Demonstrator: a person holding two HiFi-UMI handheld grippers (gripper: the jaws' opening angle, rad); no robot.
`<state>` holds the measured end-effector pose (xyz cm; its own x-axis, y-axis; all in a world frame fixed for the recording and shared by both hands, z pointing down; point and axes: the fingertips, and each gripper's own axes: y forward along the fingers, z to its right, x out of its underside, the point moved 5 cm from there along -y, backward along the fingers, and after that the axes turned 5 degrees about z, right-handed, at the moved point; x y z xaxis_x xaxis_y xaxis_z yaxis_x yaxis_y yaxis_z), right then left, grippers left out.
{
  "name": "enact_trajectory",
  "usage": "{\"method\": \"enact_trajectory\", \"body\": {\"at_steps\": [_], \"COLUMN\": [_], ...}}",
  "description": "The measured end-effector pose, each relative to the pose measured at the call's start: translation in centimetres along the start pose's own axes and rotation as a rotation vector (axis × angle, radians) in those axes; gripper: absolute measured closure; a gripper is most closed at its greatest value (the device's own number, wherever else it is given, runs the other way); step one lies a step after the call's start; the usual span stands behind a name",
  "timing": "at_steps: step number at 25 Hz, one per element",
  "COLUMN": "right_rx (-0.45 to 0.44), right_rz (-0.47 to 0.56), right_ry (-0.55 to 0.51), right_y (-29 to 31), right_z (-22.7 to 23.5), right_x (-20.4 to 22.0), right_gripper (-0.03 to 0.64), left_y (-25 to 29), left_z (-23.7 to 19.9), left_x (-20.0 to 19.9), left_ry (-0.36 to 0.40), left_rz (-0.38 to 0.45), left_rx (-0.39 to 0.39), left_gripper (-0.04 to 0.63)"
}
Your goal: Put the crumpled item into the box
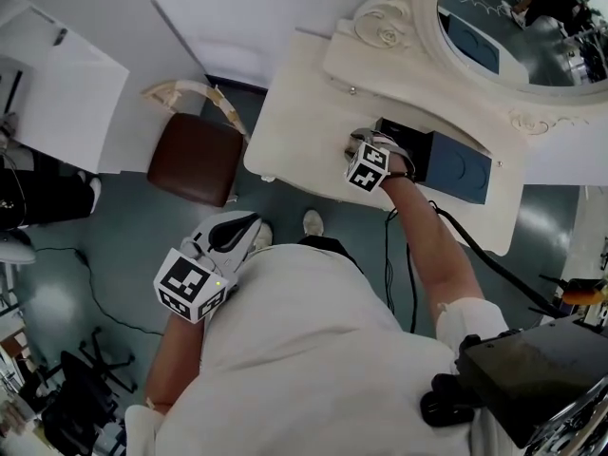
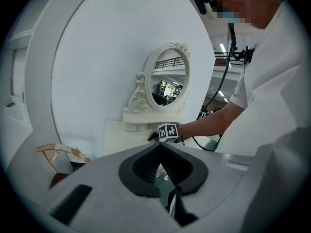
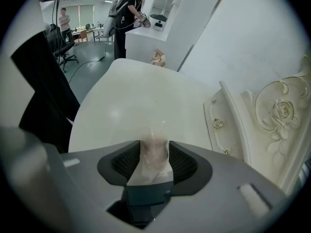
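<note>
A crumpled, clear pinkish film [image 3: 154,154] stands between the jaws of my right gripper [image 3: 155,147]; the jaws stand wide and open, and the film only brushes the pads. In the head view that gripper [image 1: 366,144] sits on the cream vanity table [image 1: 294,131], at the black left end of a dark blue box [image 1: 458,169]. The film is hidden in that view. My left gripper [image 1: 253,222] hangs low beside the person's hip, above the floor, shut with nothing in it [image 2: 158,146].
An ornate oval mirror [image 1: 513,27] stands at the table's back edge, its carved base [image 3: 272,115] close on my right gripper's right. A black panel [image 3: 43,96] rises at that gripper's left. A brown stool [image 1: 195,157] stands left of the table. Cables trail on the floor.
</note>
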<state>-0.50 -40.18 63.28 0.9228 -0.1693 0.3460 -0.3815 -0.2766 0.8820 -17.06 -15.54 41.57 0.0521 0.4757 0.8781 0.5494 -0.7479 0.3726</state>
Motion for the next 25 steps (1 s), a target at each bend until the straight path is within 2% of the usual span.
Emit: {"method": "enact_trajectory", "body": {"at_steps": [8, 16, 25], "right_rx": [0.002, 0.083, 0.161], "right_rz": [0.059, 0.165, 0.118], "right_ry": [0.011, 0.068, 0.131], "right_y": [-0.7, -6.1, -10.3], "right_z": [0.4, 1.8, 4.4], "right_x": [-0.5, -1.5, 4.9], "right_gripper": [0.467, 0.479, 0.483], "left_y": [1.5, 3.5, 7.0], "left_z": [0.3, 1.3, 2.9], "left_x": [-0.9, -1.5, -2.5], "left_ry": [0.01, 0.029, 0.061], "left_rz": [0.004, -0.001, -0.002], "left_rx": [-0.024, 0.01, 0.085], "left_gripper": [0.592, 0.592, 0.592]}}
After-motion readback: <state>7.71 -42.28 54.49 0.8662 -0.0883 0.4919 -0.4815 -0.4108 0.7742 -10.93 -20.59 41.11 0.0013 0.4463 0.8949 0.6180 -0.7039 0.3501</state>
